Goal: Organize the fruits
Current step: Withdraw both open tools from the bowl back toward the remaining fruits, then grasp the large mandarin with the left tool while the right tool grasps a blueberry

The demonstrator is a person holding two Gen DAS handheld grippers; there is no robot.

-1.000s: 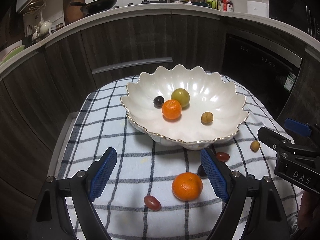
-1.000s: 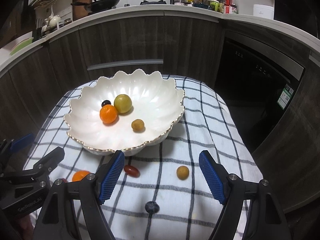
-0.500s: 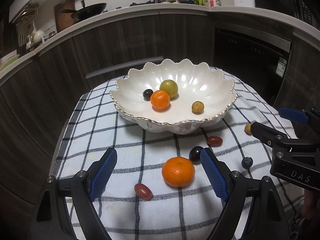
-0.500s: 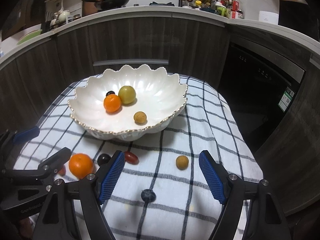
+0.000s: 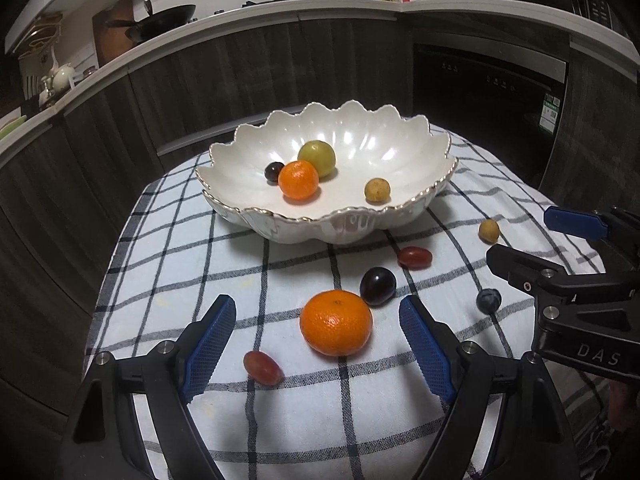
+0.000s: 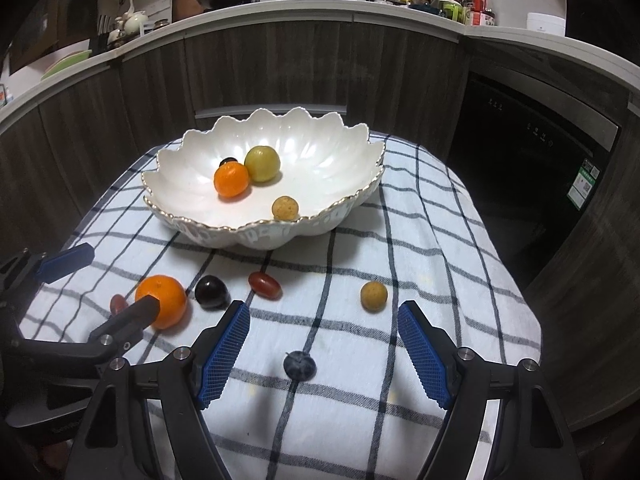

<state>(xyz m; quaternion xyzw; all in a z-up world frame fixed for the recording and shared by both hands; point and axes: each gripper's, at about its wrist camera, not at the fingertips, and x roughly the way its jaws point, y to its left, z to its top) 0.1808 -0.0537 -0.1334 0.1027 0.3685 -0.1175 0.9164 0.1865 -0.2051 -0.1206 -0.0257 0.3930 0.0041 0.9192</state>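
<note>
While four fruits are already sitting in the scalloped white bowl [image 5: 416,200] — a small orange [image 5: 298,179], a green plum [image 5: 316,158], a dark grape [image 5: 274,171] and a tan longan [image 5: 377,190] — six more are still lying loose on the checked cloth [image 5: 160,264] covering the desk. Nearest the left gripper [image 5: 316,346] is sitting a big mandarin [image 5: 336,323], just ahead of its blue fingers and between their lines, with a red grape [image 5: 262,367] beside it and a dark plum [image 5: 377,286] touching its far side. Those fingers are closing a little but are pinching nothing yet. The right gripper [image 6: 323,354] is hanging with fingers spread and empty over a blueberry [image 6: 299,365]; a second longan [image 6: 373,296] and a red cherry tomato [image 6: 264,285] are waiting farther on. By my estimate the sorting is under halfway done, with the mandarin looking like the next pick.
</note>
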